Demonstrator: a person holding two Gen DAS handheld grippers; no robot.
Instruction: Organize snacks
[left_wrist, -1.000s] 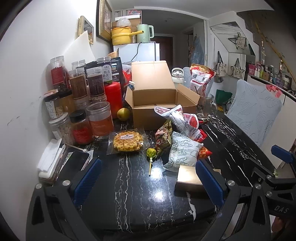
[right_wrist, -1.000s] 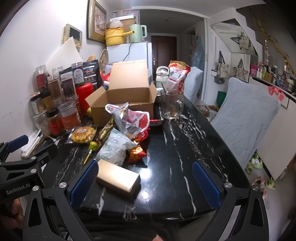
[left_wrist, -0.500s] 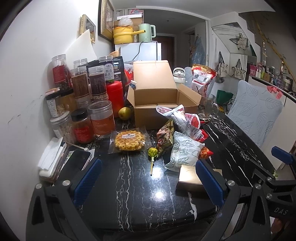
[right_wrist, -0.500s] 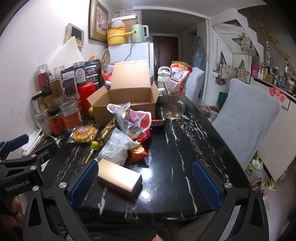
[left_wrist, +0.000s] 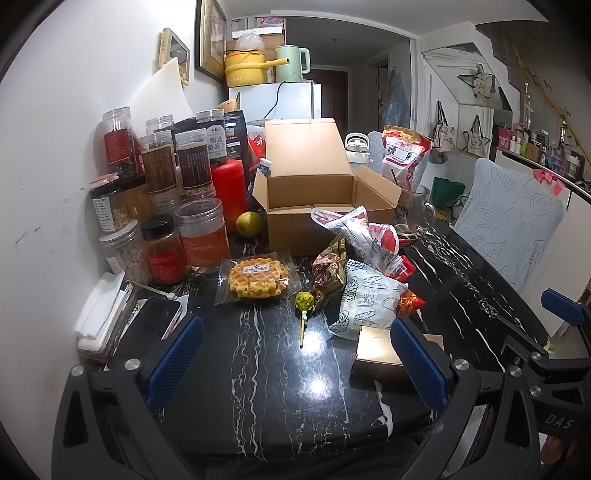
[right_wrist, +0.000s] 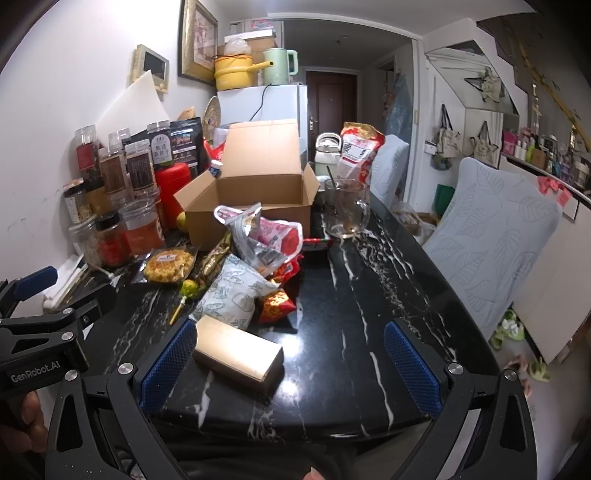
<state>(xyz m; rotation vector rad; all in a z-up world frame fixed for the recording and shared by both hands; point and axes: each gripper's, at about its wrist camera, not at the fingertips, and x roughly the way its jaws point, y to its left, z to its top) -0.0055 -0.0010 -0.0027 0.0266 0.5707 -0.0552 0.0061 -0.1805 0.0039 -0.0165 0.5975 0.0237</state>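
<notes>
An open cardboard box stands at the back of the black marble table; it also shows in the right wrist view. In front of it lie a wrapped waffle, a green lollipop, a white bread-print bag, red and silver snack bags and a gold box. My left gripper is open and empty, near the table's front edge. My right gripper is open and empty, its left finger beside the gold box.
Several jars and a red canister line the left wall. A phone and a white tray lie at front left. A glass mug and a red bag stand behind right. A chair is right.
Both grippers have edged slightly forward toward the snacks. Nothing on the table has moved.
</notes>
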